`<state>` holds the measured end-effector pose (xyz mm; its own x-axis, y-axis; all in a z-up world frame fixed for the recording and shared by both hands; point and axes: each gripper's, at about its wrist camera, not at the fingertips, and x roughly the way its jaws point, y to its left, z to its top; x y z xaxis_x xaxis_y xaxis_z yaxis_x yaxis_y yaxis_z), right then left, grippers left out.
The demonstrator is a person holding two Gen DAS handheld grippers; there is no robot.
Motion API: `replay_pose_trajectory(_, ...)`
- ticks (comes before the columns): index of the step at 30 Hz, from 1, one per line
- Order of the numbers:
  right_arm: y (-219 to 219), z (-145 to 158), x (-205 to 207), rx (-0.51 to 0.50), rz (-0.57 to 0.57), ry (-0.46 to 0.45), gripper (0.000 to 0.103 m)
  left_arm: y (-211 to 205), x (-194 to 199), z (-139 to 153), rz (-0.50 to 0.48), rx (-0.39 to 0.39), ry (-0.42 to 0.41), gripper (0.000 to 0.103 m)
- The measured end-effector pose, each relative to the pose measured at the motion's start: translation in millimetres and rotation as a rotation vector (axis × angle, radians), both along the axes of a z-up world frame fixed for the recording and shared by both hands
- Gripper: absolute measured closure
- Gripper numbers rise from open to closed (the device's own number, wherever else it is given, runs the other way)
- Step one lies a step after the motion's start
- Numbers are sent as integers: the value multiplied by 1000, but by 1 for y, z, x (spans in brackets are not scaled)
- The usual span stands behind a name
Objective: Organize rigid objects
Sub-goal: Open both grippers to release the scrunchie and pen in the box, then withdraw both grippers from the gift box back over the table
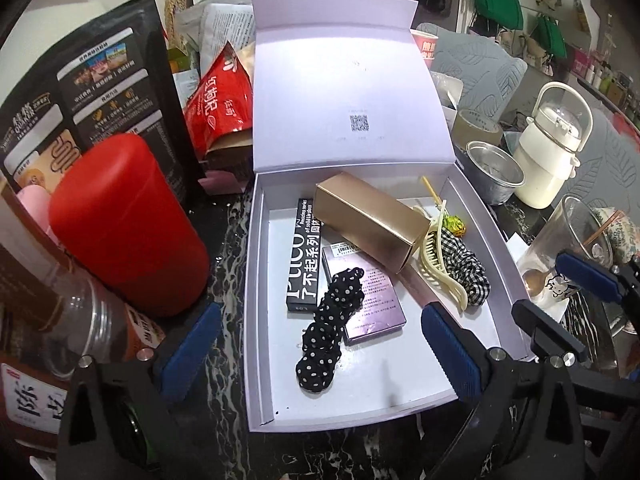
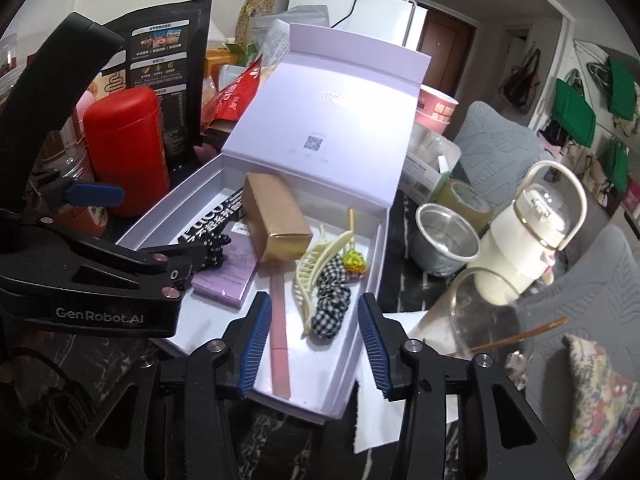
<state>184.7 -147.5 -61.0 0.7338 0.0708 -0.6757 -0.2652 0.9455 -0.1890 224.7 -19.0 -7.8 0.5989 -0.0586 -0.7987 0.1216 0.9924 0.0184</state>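
- While both grippers hang over the near rim of the open lilac gift box [image 1: 256,280], the left gripper [image 1: 320,356] has its ribbed blue pads spread wide and holds nothing; the right gripper [image 2: 316,344] is also released, jaws parted above a slim pink stick [image 2: 278,344].
- Free floor inside the box lies mostly along its near edge and left wall.
- Soft items sit nearest: a black polka-dot scrunchie [image 1: 328,320] and a checked scrunchie [image 1: 472,276], beside a cream plastic claw clip [image 1: 436,256].
- Rigid cartons lie further in: a lilac flat box [image 1: 376,304], a black printed carton [image 1: 304,256] and a gold carton [image 1: 368,220] tilted across them.
- Beyond, the upright lid [image 1: 344,80] closes off the back.
- Black veined marble tabletop [image 1: 224,240] is crowded: red canister [image 1: 128,224] left, metal cup [image 1: 492,176] and white bottle [image 1: 548,152] right.
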Motion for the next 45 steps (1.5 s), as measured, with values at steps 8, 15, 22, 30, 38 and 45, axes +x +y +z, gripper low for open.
replay_pose_trajectory(8,-2,19,-5,4,1,-34,49,4,-15,26,-3,-18,-52,1)
replay_pose_trajectory(15,-13,46,-22,63,-47,-57,43,11,-42,62,-17,-44,-144,1)
replay_pose_trajectory(22,-30,75,-48,129,-82,-75,38,13,-79,99,-2,8,-236,1)
replay_pose_trajectory(30,-37,97,-86,153,-100,-118,30,13,-123,116,-9,29,-266,1)
replay_pose_trajectory(38,-31,97,-126,140,-111,-162,24,10,-165,112,0,62,-281,1)
replay_pose_trajectory(45,-25,80,-153,141,-134,-142,24,12,-188,95,11,51,-255,1)
